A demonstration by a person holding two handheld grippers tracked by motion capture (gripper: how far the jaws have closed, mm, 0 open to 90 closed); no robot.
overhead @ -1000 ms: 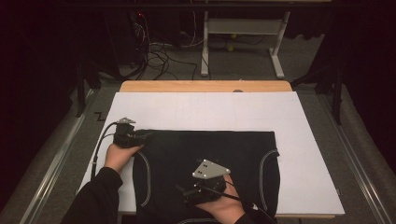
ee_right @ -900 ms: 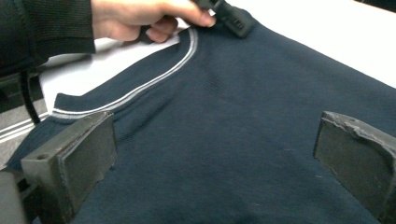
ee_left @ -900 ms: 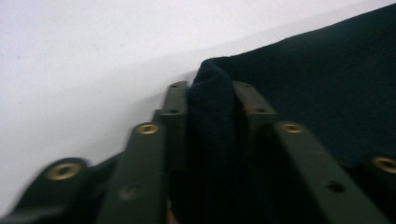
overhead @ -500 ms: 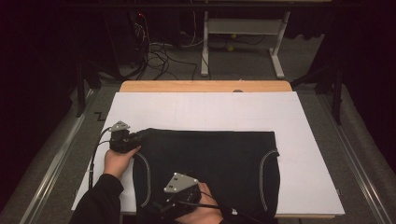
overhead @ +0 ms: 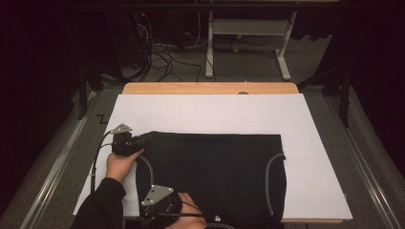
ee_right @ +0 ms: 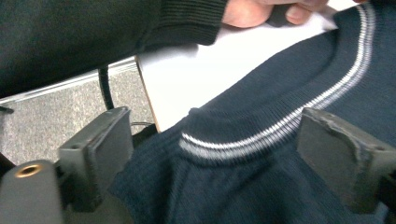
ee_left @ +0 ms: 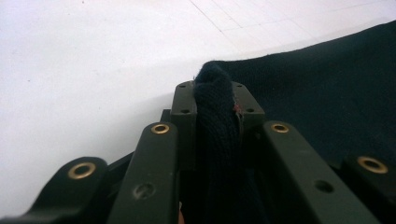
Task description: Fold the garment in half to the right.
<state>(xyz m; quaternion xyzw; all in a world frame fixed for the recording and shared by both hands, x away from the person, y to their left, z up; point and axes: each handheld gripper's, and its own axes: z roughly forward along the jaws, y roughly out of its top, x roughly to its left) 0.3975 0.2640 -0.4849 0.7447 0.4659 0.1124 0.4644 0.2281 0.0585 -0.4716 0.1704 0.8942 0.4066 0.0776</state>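
Note:
A dark navy garment [overhead: 215, 167] with white-striped armhole trim lies flat on a white board [overhead: 215, 112]. My left gripper [overhead: 145, 140] is at the garment's far left corner. It has just closed and is shut on a bunched fold of the fabric [ee_left: 215, 121]. My right gripper [overhead: 147, 214] is low over the garment's near left edge, by the table's front. Its jaws have just been closing a little but stand wide, one on each side of the striped trim [ee_right: 280, 126], and the pads [ee_right: 336, 154] do not press on it.
The board lies on a wooden table [overhead: 210, 88] and has bare white room behind and right of the garment. The person's left sleeve [ee_right: 93, 37] and a cable [ee_right: 105, 86] are close ahead of my right gripper. Table legs and floor cables lie beyond the far edge.
My right gripper has moved left and toward the table's front, from the middle of the garment to its near left edge. My left gripper has stayed at the far left corner.

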